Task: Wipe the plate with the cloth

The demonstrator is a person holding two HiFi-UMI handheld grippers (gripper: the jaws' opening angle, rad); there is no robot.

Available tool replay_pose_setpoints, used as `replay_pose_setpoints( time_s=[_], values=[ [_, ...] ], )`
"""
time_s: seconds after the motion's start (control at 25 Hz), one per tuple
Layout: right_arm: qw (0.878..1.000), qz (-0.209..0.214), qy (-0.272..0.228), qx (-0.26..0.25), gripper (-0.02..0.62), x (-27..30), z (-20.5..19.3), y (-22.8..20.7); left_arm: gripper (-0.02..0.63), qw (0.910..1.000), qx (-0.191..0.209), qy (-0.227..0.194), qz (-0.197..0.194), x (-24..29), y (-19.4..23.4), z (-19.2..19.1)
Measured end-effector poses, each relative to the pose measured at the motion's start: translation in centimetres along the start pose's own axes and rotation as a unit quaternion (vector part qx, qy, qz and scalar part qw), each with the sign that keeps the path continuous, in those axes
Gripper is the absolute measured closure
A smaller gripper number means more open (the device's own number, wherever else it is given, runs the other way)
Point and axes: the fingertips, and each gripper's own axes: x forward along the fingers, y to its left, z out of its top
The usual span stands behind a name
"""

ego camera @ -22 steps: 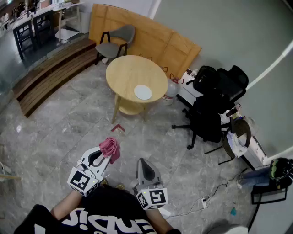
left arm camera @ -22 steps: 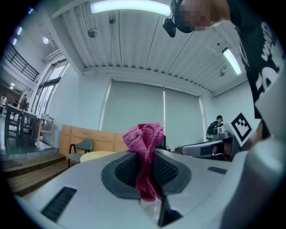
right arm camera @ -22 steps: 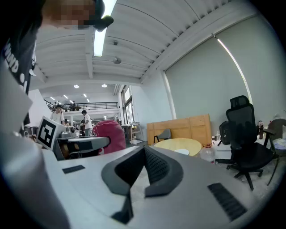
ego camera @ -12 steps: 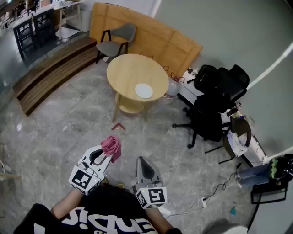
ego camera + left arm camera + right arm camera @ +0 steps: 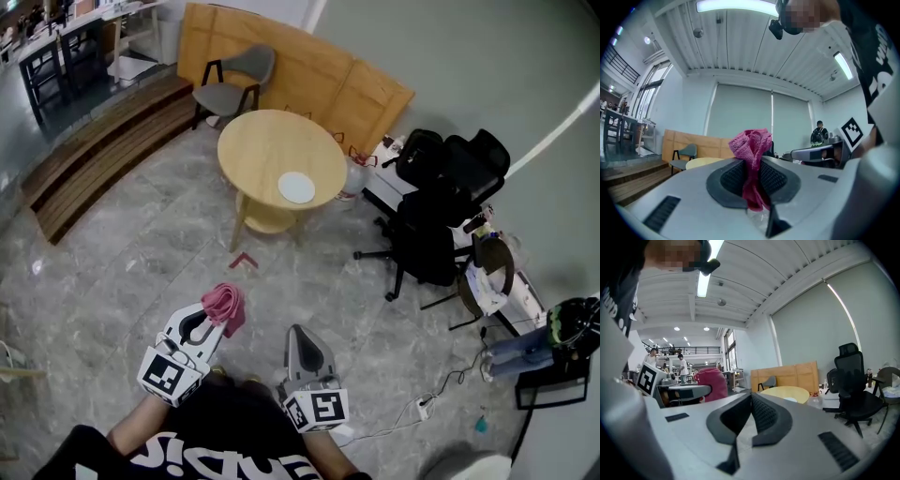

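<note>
A white plate (image 5: 297,187) lies on the round wooden table (image 5: 262,150) far ahead across the floor; the table top (image 5: 787,393) also shows in the right gripper view. My left gripper (image 5: 217,317) is shut on a bunched pink cloth (image 5: 225,304), which sticks up between its pads (image 5: 751,154). The same cloth (image 5: 711,383) appears at the left of the right gripper view. My right gripper (image 5: 303,339) is held beside it, shut with nothing between its jaws (image 5: 751,414). Both grippers are held close to the person's body, far from the plate.
A grey chair (image 5: 234,80) stands behind the table before a wooden panel (image 5: 309,80). Black office chairs (image 5: 441,216) and bags crowd the right side. A cable and power strip (image 5: 422,410) lie on the floor at lower right. Wooden steps (image 5: 103,150) run along the left.
The grippers stay in the same pose with the cloth held. The view has shifted only slightly, the table sitting a touch farther up the frame.
</note>
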Motion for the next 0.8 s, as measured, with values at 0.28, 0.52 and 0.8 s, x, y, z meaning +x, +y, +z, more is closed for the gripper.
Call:
replay_pose_setpoints(
  time_s=[0.28,0.52,0.8],
  values=[
    [0.998,-0.05,-0.024,-0.04,0.574,1.1,2.4,-0.9,0.54,0.9991,0.023,-0.027,-0.022,1.6,2.7,2.1],
    [0.996,-0.066,-0.037,-0.057,0.574,4.1,3.7,-2.9,0.54,0.9994,0.018,-0.017,-0.026,4.9,5.4,1.5],
    [0.998,-0.052,-0.014,-0.033,0.574,9.8,3.5,-7.7,0.54,0.9998,0.012,-0.005,-0.014,11.0,8.2,2.0]
  ],
)
